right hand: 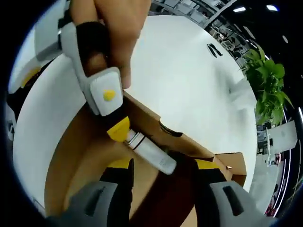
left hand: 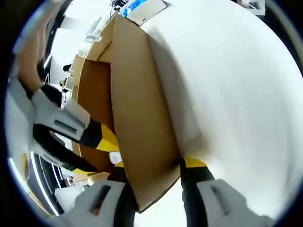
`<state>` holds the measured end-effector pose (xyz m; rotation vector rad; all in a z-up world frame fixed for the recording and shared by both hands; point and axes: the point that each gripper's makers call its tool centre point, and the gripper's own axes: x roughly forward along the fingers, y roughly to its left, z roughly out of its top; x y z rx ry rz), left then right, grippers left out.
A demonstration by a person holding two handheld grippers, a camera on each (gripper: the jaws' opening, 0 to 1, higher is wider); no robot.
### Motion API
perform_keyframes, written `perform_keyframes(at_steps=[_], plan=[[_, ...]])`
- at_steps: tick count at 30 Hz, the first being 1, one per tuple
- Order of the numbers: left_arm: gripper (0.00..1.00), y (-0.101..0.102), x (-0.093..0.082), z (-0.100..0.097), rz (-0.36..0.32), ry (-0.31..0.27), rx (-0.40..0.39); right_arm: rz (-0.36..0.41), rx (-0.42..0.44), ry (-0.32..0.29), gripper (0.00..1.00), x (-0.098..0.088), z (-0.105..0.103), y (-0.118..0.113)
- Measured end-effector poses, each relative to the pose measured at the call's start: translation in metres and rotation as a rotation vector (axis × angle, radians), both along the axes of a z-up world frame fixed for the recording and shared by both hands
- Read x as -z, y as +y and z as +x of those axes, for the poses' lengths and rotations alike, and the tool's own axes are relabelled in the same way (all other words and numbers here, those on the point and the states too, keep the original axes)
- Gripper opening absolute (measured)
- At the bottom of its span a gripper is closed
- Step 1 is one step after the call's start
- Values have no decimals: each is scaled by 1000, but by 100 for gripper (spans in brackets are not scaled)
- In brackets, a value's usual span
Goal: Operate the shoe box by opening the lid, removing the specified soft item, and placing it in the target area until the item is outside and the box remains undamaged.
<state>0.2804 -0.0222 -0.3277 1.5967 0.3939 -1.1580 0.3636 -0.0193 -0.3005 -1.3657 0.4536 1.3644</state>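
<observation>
On the white worktop (left hand: pixel 246 94), the left hand-held gripper (left hand: pixel 158 182) clamps the brown cardboard shoe box's raised lid (left hand: pixel 139 118), seemingly holding it open while the right hand-held gripper (right hand: pixel 163 172), unclenched, reaches inside; soft item unseen.

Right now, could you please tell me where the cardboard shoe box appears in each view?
Left gripper view: the shoe box runs from top centre to bottom centre, with one raised panel between the jaws of the left gripper.
Right gripper view: the shoe box lies across the lower centre, beyond the right gripper.
Shared landmark: the white table.
</observation>
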Motion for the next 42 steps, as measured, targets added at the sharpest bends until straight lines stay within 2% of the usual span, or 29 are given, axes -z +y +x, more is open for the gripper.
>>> perform_keyframes(at_steps=[3, 6, 11, 15, 21, 30, 34, 38, 42], plan=[[33, 0, 0, 0, 1, 0, 4, -12, -8, 12, 47, 7, 1, 2], [33, 0, 1, 0, 0, 0, 7, -29, -20, 12, 40, 13, 2, 2], [33, -1, 1, 1, 1, 2, 7, -37, -17, 49, 40, 24, 1, 3], [33, -1, 0, 2, 2, 1, 5, -73, -32, 66, 39, 32, 1, 0], [33, -1, -1, 4, -3, 7, 7, -71, -2, 100, 32, 29, 3, -10], [33, 0, -2, 5, -2, 7, 5, -85, 38, 167, 26, 28, -14, -32], [33, 0, -2, 5, -2, 5, 1, -70, 51, 182, 24, 28, -19, -39], [34, 0, -3, 4, -3, 6, 1, -24, 92, 206, 23, 29, -25, -45], [34, 1, -2, 4, -3, 5, -2, 63, 197, 252, 22, 29, -30, -54]])
